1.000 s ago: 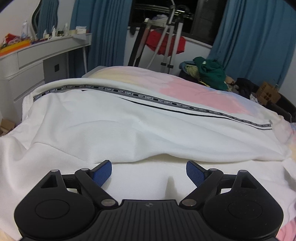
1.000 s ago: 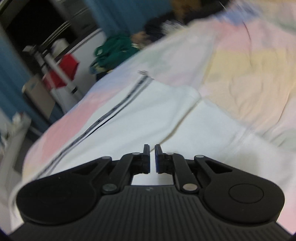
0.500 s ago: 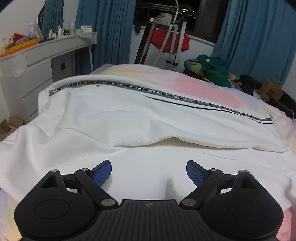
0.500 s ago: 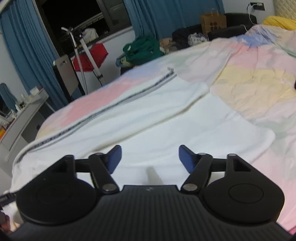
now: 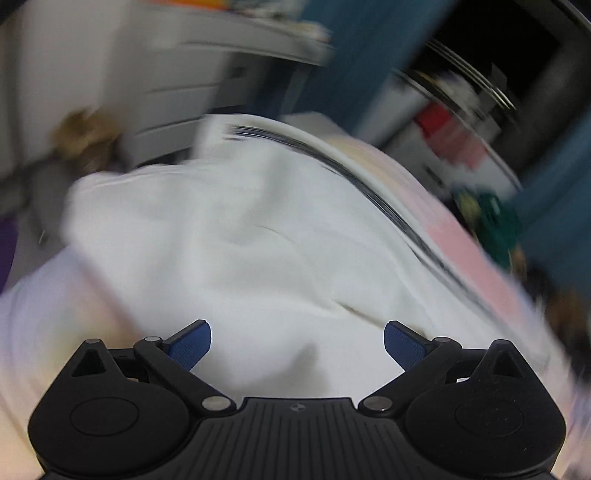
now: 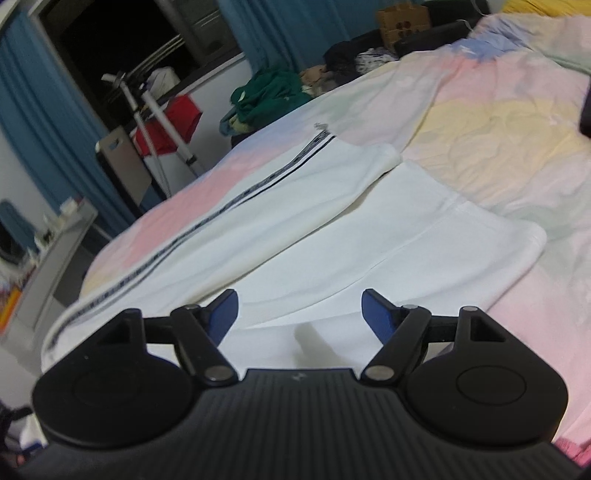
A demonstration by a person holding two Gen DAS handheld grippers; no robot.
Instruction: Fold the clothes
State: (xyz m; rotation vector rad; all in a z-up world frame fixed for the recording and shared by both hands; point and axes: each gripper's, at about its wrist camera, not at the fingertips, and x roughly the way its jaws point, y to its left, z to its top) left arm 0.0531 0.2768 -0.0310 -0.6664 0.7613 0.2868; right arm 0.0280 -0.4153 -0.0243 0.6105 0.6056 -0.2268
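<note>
- I see a pastel bedspread [image 6: 491,122] covering the bed, in pink, yellow and pale green patches.
- Blue curtains [image 6: 48,122] hang beside a dark window [image 6: 122,40].
- A green heap of clothes [image 6: 273,92] lies past the bed's far edge.
- A red cloth [image 6: 173,125] hangs on a metal stand [image 6: 162,114].
- A cardboard box [image 6: 404,18] sits far back.
- A grey desk [image 6: 55,258] stands at left.

trousers [image 6: 332,236]: spread flat on the bed [image 6: 498,122], the far leg folded over the near one
right gripper [image 6: 299,314]: above the trousers' near edge
left gripper [image 5: 297,341]: over the trousers
pile of clothes [image 6: 273,96]: beyond the bed's far edge
drying rack [image 6: 159,110]: left of the pile
dresser [image 6: 55,251]: left of the bed
</note>
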